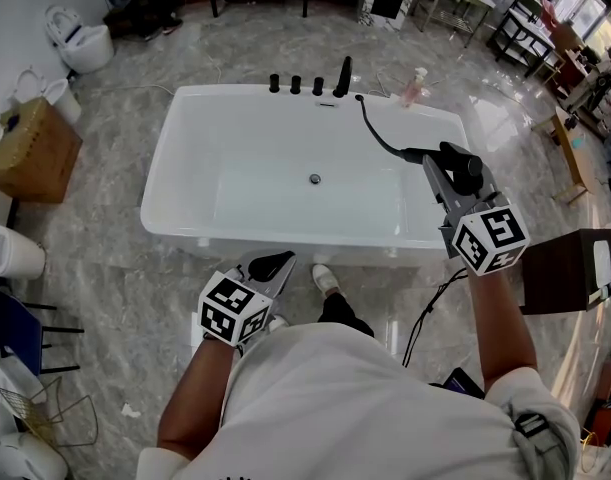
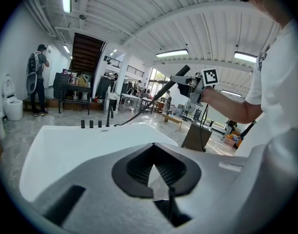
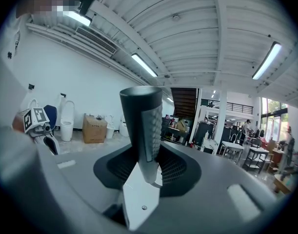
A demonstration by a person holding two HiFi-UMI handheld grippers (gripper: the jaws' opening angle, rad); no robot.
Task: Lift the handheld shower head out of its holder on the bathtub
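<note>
A white bathtub [image 1: 175, 173] lies in front of me, with a black faucet [image 1: 342, 76] and knobs [image 1: 295, 85] on its far rim. My right gripper [image 1: 445, 173] is shut on the black handheld shower head [image 1: 463, 165], held above the tub's right end. The black hose [image 1: 380, 138] trails from it back to the far rim. In the right gripper view the shower head [image 3: 143, 126] stands upright between the pads of that gripper [image 3: 146, 172]. My left gripper [image 1: 275, 264] hovers at the tub's near edge, its jaws together on nothing [image 2: 152, 165]. The left gripper view shows the raised shower head [image 2: 180, 72] from below.
A toilet [image 1: 80, 38] and a cardboard box [image 1: 30, 148] stand left of the tub. A dark brown box [image 1: 570, 268] sits on the right, with a black cable [image 1: 430, 308] on the floor beside it. A pink bottle [image 1: 415, 86] stands on the far rim.
</note>
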